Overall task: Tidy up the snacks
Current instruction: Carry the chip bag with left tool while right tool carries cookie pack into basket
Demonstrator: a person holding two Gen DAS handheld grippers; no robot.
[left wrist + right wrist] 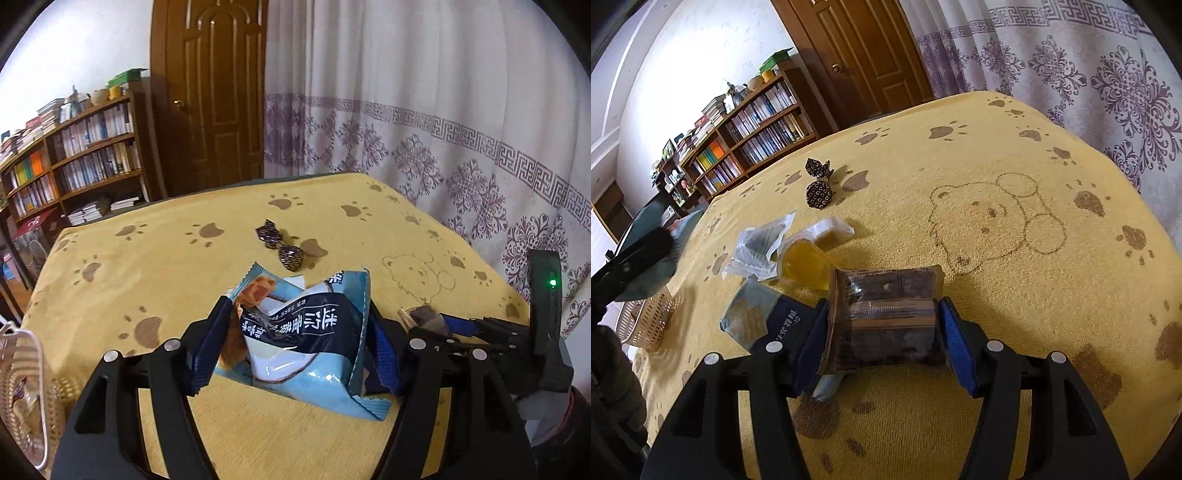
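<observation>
Yellow cloth (997,155): dark candy (818,194), basket (646,325) nearby.

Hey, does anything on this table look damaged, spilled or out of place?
Nothing looks spilled. The blue snack packet is crumpled where the left gripper squeezes it. Loose snacks lie scattered on the yellow cloth rather than in the basket.

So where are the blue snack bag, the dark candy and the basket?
Blue bag (295,343): left wrist view, its dark printed middle.
Dark candy (819,197): right wrist view, its round body.
Basket (652,325): right wrist view, its woven side wall.
</observation>
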